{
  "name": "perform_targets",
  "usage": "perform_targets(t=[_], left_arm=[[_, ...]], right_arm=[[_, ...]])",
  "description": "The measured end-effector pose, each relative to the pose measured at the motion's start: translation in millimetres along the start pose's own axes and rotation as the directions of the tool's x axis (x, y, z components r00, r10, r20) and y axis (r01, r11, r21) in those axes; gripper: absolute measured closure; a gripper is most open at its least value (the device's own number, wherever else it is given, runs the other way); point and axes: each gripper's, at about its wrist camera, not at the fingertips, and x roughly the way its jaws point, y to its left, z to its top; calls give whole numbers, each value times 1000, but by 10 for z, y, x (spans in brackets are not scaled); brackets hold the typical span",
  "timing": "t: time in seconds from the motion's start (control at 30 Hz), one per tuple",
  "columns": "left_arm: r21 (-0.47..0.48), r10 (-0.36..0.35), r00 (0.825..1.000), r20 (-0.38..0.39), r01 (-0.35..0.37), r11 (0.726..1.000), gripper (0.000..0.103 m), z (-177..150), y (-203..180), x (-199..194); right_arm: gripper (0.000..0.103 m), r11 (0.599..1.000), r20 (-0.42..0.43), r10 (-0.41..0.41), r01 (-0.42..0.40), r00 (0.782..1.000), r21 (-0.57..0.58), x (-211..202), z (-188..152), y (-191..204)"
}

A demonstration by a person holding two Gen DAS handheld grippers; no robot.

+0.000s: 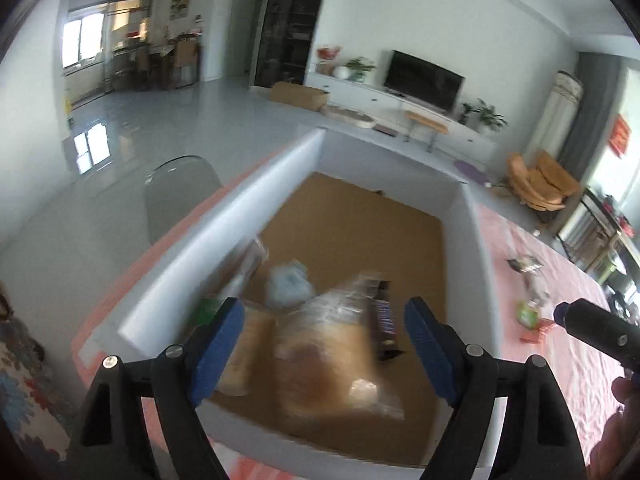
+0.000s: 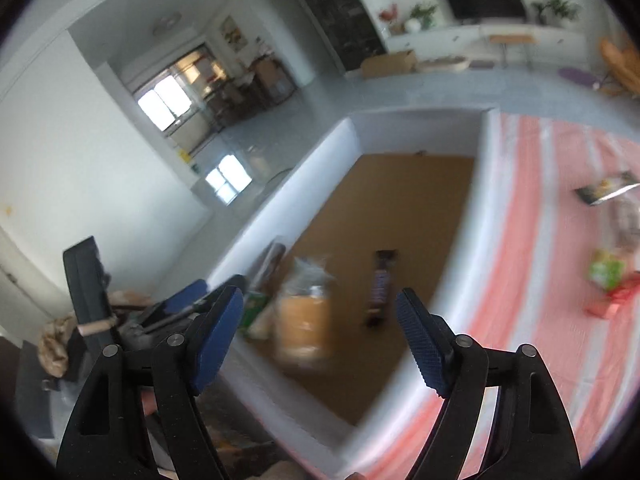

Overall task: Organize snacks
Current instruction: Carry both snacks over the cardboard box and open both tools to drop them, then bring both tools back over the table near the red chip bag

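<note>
A white box with a brown cardboard floor sits on a pink-striped tablecloth. Inside, along its left wall, lie blurred snacks: a green packet, a pale blue bag, a clear bag of bread and a dark chocolate bar. The left gripper hangs above them, jaws spread with nothing between them. The right gripper is also released and empty. More snacks lie on the cloth to the right.

My box sits on the worktop; snack packets lie inside, loose packets on its right.
</note>
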Motion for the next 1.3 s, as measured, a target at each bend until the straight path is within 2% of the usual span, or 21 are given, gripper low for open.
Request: perform_targets(t=[0.1,0.17,0.2,0.23,0.27,0.3,0.33,0.37,0.4,0.43,0.5,0.53,0.6,0.63,0.7,0.8,0.87,0.93,1.03,1.1,1.3], left_arm=[[76,-102,995,-2,101,992,21,-56,-473,-27],[134,-209,978,-30,211,968,20,-136,-904,-71],[164,-266,962,-57,272,948,18,-216,-1137,-87],[186,-302,950,-80,312,932,14,-268,-1306,-75],[224,-355,926,-127,376,899,11,-395,-1589,-68],[252,-393,903,-176,427,869,10,-511,-1807,-29],[267,-416,881,-226,467,843,9,-607,-2006,37],[275,-441,847,-298,518,810,9,-761,-2243,145],[279,-448,825,-343,545,791,9,-893,-2412,249],[291,-436,818,-374,550,783,9,-1034,-2581,379],[335,-389,836,-387,520,785,10,-1210,-2811,570],[360,-358,850,-386,496,790,10,-1287,-2885,639],[417,-300,879,-371,446,792,10,-1442,-3030,816],[437,-280,889,-362,427,792,10,-1491,-3046,869],[477,-242,907,-344,391,787,10,-1536,-3088,990],[519,-185,931,-315,332,787,10,-1572,-3074,1191],[517,-158,935,-318,310,798,10,-1570,-2975,1298],[502,-140,937,-319,293,814,10,-1525,-2886,1415],[480,-147,940,-309,287,829,10,-1492,-2837,1460],[492,-151,946,-287,281,824,8,-1513,-2822,1451],[497,-142,945,-294,278,822,0,-1516,-2864,1507]], right_arm=[[17,986,70,-165,165,984,8,-234,-184,-457],[17,944,82,-330,326,941,58,-388,-445,-935],[17,910,62,-409,402,910,100,-443,-593,-1199],[17,857,23,-500,491,866,156,-522,-804,-1542],[17,828,7,-540,530,842,181,-576,-915,-1714],[17,773,-21,-605,594,796,223,-678,-1113,-1975],[17,736,-40,-641,629,766,249,-729,-1195,-2128],[17,691,-64,-677,663,733,287,-819,-1322,-2301],[17,666,-73,-695,679,715,309,-892,-1386,-2382],[17,624,-76,-728,704,681,340,-1001,-1524,-2474],[17,574,-58,-769,728,636,374,-1126,-1738,-2529],[17,553,-70,-774,725,630,411,-1184,-1787,-2570],[17,559,-49,-754,680,655,475,-1210,-1742,-2655],[17,561,-25,-765,684,644,466,-1214,-1716,-2640],[17,551,-45,-779,716,626,428,-1106,-1662,-2619],[17,554,-84,-774,735,628,392,-961,-1634,-2636],[17,556,-87,-772,735,630,388,-1031,-1727,-2591],[17,560,-102,-759,725,643,401,-1004,-1728,-2655],[17,559,-99,-760,724,643,404,-1104,-1781,-2583],[17,555,-108,-764,733,636,392,-1088,-1801,-2581],[16,545,-128,-774,756,620,364,-1045,-1802,-2579]])
